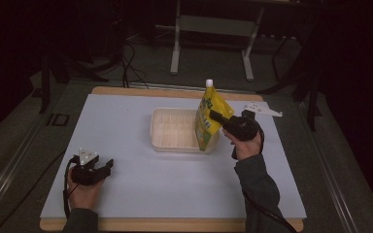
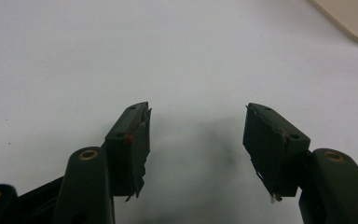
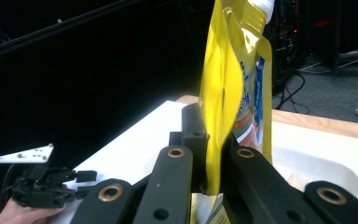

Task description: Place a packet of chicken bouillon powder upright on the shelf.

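Nearest the person, at the front left of the tabletop, the left claw rests spread and empty; in its own view the jaws stand wide apart over bare white surface, with a corner of the tray far ahead to its right.

Farther off, the right claw is pinching a yellow pouch by its side edge. The right gripper view has the pouch upright between the pressed jaws, white cap at the top. Beneath it sits the tray, the pouch's foot apparently inside at the tray's right end.

My judgement: the pouch is being placed into the tray. Next, lower it until it settles, then spread the jaws.

Blue and orange print shows on the pouch, but it is too small to read.
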{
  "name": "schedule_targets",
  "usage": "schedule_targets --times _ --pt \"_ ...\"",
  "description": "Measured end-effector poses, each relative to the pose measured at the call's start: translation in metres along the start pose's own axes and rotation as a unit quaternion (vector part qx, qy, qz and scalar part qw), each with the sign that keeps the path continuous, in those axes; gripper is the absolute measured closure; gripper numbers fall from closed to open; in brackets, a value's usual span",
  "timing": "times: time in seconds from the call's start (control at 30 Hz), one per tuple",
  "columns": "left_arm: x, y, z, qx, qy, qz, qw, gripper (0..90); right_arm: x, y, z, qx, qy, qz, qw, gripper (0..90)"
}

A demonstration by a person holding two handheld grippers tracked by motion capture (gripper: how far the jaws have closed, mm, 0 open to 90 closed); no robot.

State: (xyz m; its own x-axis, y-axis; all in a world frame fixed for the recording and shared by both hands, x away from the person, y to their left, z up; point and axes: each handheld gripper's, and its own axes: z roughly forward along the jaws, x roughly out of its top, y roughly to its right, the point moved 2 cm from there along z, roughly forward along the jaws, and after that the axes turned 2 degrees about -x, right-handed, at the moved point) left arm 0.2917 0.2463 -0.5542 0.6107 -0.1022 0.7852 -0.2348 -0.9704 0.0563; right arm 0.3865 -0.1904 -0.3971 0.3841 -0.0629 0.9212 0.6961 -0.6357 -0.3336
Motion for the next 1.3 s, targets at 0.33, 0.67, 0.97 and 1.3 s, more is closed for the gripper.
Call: schedule_targets --times 0.33,0.67,0.97,1.3 --pt "0.0 0.0 0.0 0.0 0.0 0.0 1.0 40.8 -0.001 0.005 0.009 -0.006 0.012 0.016 0.9998 90.0" --pt "0.0 0.0 0.0 -0.002 0.001 -0.002 1.0 40.8 0.0 0.005 0.02 -0.021 0.017 0.015 0.9995 90.0" --pt "0.0 0.0 0.0 -0.003 0.001 -0.003 1.0 40.8 -0.002 0.003 0.028 -0.03 0.019 0.011 0.9993 90.0" --pt "0.0 -0.001 0.0 -0.003 0.001 -0.002 1.0 40.8 -0.007 0.009 0.037 -0.047 0.023 0.022 0.9984 90.0"
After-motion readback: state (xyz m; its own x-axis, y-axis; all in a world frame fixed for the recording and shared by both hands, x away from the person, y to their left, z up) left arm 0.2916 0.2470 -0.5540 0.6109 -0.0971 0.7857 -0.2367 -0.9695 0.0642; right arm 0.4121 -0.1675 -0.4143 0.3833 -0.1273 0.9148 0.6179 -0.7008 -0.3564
